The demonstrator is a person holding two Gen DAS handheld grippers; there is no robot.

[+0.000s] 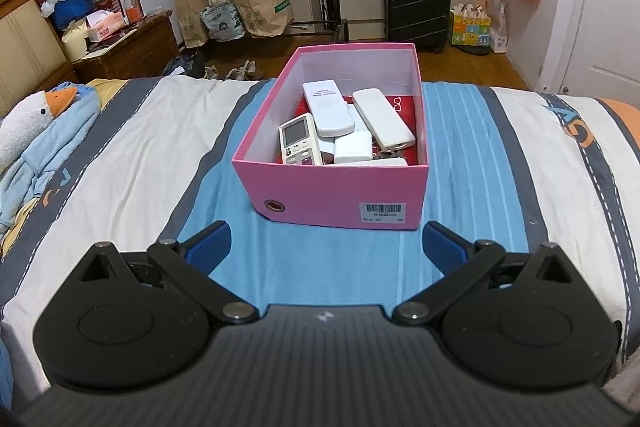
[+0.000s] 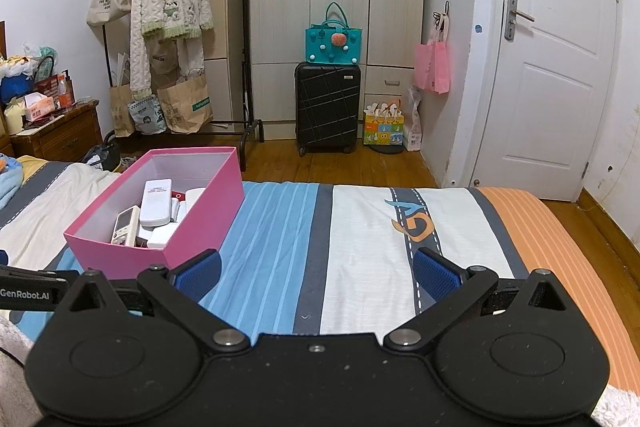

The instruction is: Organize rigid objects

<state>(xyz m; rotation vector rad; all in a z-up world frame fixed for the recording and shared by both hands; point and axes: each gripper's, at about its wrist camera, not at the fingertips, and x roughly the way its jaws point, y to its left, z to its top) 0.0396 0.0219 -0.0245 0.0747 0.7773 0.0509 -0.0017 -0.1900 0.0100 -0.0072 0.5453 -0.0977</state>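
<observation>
- Left wrist view: the left gripper (image 1: 326, 247) hangs over the striped bedcover (image 1: 132, 131) with its blue pads spread wide and nothing between them.
- Straight ahead, near the fingertips but not touching them, stands the pink box (image 1: 332, 195) on the blue stripe of the cover. It holds the rigid things: a remote with a screen (image 1: 300, 139) leaning at the near left, a long white remote (image 1: 328, 107) lying across the middle, a slim white remote (image 1: 383, 118) on the right, and a small white block (image 1: 353, 147) wedged among them.
- By my judgement these are light, stiff plastic shells with smooth, rather slippery faces; the pads should close across the narrow sides near the middle of a remote's length, not over the buttons or the screen.
- The pile is loose, so lifting one piece may shift its neighbours. The cardboard box is light too and may slide on the soft bedding if nudged.
- Right wrist view: the right gripper (image 2: 316, 273) is likewise spread apart and empty, above the blue and white stripes.
- The same pink box (image 2: 120, 251) sits ahead and to its left, just beside the left blue pad (image 2: 200, 273); its contents show only in part over the rim.
- No loose rigid item lies on the bedcover in this view.
</observation>
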